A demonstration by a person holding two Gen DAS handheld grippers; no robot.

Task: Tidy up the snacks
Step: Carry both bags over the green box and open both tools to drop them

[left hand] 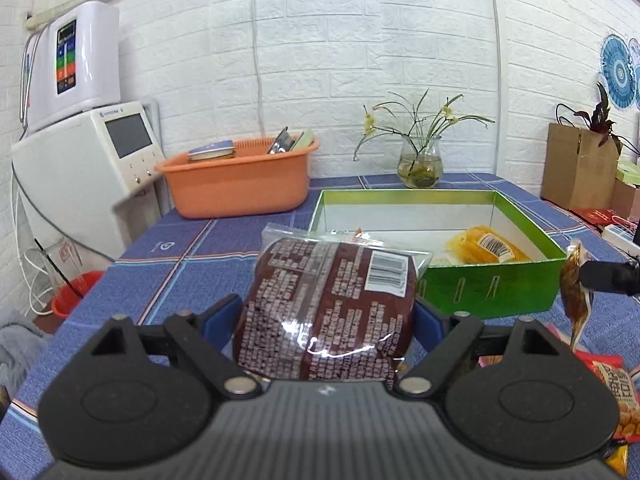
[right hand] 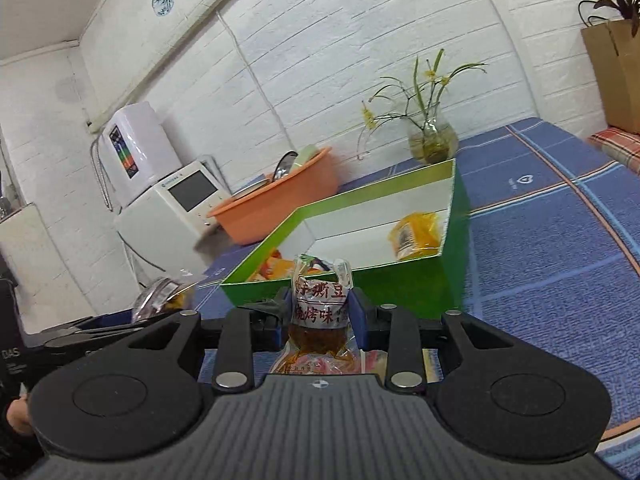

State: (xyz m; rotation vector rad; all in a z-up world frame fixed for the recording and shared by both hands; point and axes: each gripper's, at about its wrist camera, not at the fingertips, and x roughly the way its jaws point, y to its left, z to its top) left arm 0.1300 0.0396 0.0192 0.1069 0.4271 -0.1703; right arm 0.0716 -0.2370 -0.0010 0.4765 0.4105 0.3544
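Jaws on the left gripper (left hand: 326, 320) stand wide and are pressed against the two flanks of a dark red bun packet (left hand: 328, 304), a plump sealed wrapper with white print and a barcode sticker on top. The packet is lifted clear of the blue checked tablecloth (left hand: 192, 248) and sits just short of the near wall of the green box (left hand: 492, 292), which lies ahead and to the right. It looks light and soft: the blue pads (left hand: 218, 326) hold it at its broad middle, where the filling gives some body, and that is judged the sound place, since the clear crimped end would only crumple and slide. A hard squeeze would likely flatten what is inside.

Further right, inside the box, a yellow snack packet (left hand: 486, 246) lies near the right wall (the floor around it is bare white card).

Over on the right gripper (right hand: 320, 312), the jaws are drawn close and pinch a small brown pouch (right hand: 320, 306) across its upper printed band, the rest hanging below the fingers, above other wrappers on the cloth. The left view shows the same pouch dangling from the black fingertip at the box's right corner. The glossy film looks slippery and the contents limp, so the pouch will probably swing when carried; a grip near the sealed top, as now, seems steadier than one on the sagging belly.
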